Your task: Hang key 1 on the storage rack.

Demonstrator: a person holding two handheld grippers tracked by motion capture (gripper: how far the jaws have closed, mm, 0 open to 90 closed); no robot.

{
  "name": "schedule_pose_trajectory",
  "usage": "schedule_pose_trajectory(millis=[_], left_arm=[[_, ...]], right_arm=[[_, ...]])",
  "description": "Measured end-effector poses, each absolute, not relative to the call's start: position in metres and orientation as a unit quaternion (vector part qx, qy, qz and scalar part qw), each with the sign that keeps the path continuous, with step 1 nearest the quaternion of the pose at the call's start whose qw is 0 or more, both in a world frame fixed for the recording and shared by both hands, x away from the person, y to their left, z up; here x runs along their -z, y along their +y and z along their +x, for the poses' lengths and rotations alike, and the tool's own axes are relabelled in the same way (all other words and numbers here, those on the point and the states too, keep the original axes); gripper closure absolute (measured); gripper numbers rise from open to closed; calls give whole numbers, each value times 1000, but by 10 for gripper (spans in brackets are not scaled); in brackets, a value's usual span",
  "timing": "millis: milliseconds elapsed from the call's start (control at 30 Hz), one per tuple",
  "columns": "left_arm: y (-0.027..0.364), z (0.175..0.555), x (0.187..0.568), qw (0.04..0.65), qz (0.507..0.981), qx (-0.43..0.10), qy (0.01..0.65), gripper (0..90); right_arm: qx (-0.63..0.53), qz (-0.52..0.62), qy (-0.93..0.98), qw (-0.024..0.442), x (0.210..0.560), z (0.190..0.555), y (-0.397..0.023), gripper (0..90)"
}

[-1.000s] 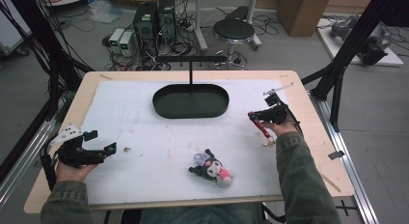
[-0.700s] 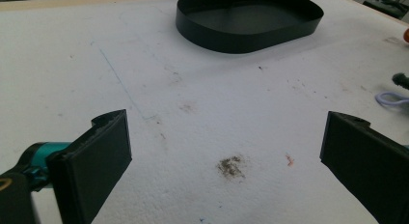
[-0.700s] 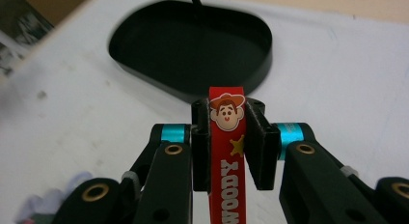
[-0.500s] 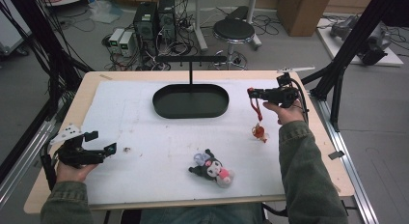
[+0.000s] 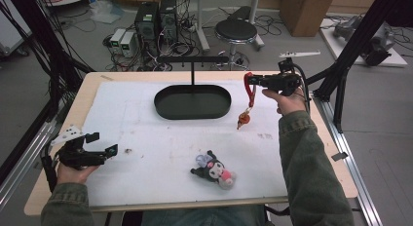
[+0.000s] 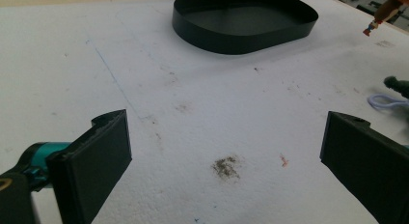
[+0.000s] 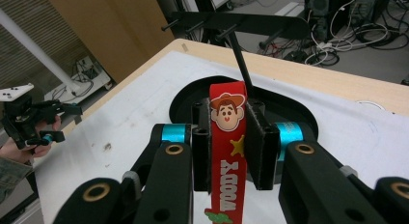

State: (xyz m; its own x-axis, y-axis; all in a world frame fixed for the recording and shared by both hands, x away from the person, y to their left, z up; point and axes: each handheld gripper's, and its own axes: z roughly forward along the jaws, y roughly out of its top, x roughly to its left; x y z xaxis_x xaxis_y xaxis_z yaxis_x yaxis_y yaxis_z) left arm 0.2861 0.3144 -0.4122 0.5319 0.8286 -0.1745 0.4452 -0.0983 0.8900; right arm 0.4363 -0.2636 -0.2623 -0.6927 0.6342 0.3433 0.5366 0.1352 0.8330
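R gripper [image 7: 228, 147] has its jaws clamped flat on a red strap [image 7: 227, 151] printed w/ a cowboy face; in the high view the strap [image 5: 251, 92] hangs from the jaws in the air, a small orange charm [image 5: 243, 120] dangling at its lower end, just right of the black tray [image 5: 192, 102] and level w/ its near rim; the stand's hook bar [image 5: 193, 59] w/ its pegs sits beyond, above the tray; likely the strap is meant for a peg.

L gripper [image 5: 100, 152] rests near the table's left edge, jaws apart, nothing between them, well away from the strap; a dark plush toy [image 5: 214, 171] lies on the white mat [image 5: 136, 119] near the front edge.

Risks, as I judge them: grip is on the strap's flat, so the loop may sit closed or twisted and miss a peg; the dangling charm could swing and snag the tray rim or post; pushing hard on a peg could tip the stand; a thin strap may slide out if the jaws ease.
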Motion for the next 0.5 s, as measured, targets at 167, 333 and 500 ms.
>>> schedule_pose_trajectory(millis=[167, 333, 500], left_arm=[[314, 287, 413, 501, 721, -183, 443, 42], [314, 287, 413, 502, 719, -185, 444, 42], [313, 288, 414, 500, 721, -183, 443, 42]], right_arm=[[-527, 391, 753, 52, 250, 441, -257, 756], [-532, 388, 750, 52, 242, 445, -252, 755], [-523, 390, 756, 56, 235, 450, -244, 755]])
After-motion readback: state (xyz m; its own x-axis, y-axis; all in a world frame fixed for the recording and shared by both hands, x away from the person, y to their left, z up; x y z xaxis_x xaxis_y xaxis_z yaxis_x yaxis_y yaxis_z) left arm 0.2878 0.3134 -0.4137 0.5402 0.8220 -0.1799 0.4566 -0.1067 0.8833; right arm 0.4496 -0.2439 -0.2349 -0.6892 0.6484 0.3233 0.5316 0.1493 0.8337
